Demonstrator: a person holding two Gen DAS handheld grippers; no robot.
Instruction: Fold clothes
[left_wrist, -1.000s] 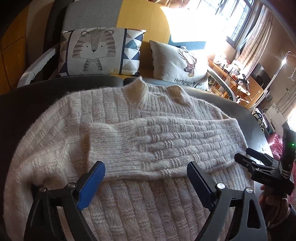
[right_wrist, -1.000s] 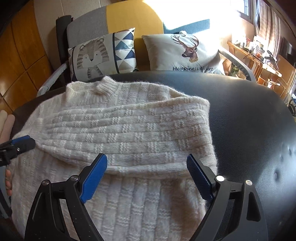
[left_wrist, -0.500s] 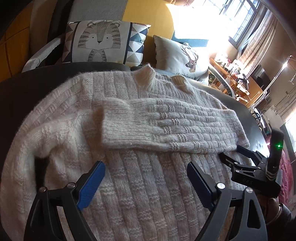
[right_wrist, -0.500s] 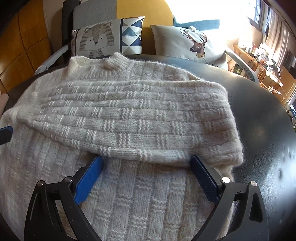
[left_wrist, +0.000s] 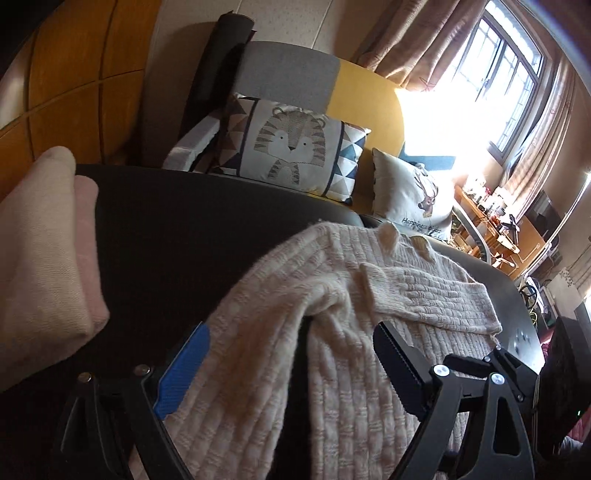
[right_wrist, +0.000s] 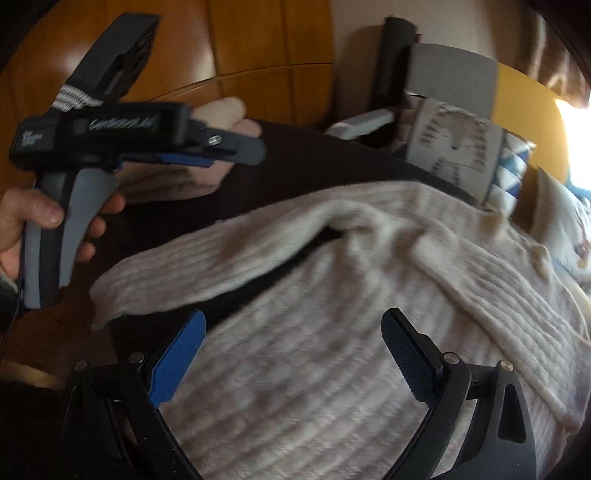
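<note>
Claws (left_wrist: 291, 365) (right_wrist: 291, 354) agape, empty | sweater (right_wrist: 332, 369) collar toward cushions

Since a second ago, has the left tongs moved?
Yes. The left tongs swung left: the tiger pillow slid toward frame centre, and folded clothes now show at the left edge.

A tiger-print cushion (left_wrist: 295, 147) stood upright against the grey and yellow sofa back (left_wrist: 291, 74), beyond the far edge of the black table (left_wrist: 177, 229). To its right, a deer-print cushion (left_wrist: 413, 195) lettered "Happiness" leaned beside it in strong sunlight. A barred window (left_wrist: 506, 74) with brown curtains (left_wrist: 413, 40) occupied the far right. Wood panelling (left_wrist: 85, 81) covered the wall at far left. A cluttered wooden desk (left_wrist: 509, 229) stood at right, below the window.
</note>
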